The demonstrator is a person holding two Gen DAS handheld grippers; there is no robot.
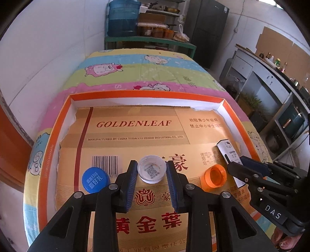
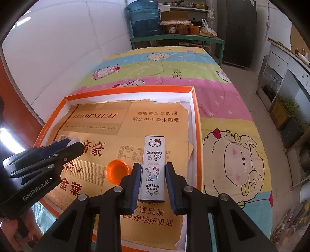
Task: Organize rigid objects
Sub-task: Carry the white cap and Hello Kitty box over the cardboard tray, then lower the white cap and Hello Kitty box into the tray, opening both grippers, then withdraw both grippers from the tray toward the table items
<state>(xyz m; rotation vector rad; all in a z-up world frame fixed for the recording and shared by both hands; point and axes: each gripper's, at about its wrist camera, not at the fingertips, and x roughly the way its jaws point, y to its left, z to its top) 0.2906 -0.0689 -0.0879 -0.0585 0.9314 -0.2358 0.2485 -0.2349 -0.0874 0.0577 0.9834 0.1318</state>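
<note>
In the left wrist view, my left gripper (image 1: 151,163) is shut on a white bottle cap (image 1: 151,172), open side up, just over the gold cardboard liner (image 1: 135,126). A blue cap (image 1: 95,180) lies to its left and an orange cap (image 1: 215,175) to its right. In the right wrist view, my right gripper (image 2: 153,165) is shut on a white Hello Kitty case (image 2: 154,155), held lengthwise between the blue pads. The orange cap (image 2: 117,171) sits just left of it. My left gripper (image 2: 76,144) shows at the left edge there, the white cap (image 2: 74,140) peeking past it.
Everything lies in a shallow orange-rimmed tray (image 1: 147,94) on a table with a striped cartoon cloth (image 2: 222,93). A green shelf with a blue water jug (image 1: 124,17) stands beyond the table. White cabinets (image 1: 267,77) run along the right.
</note>
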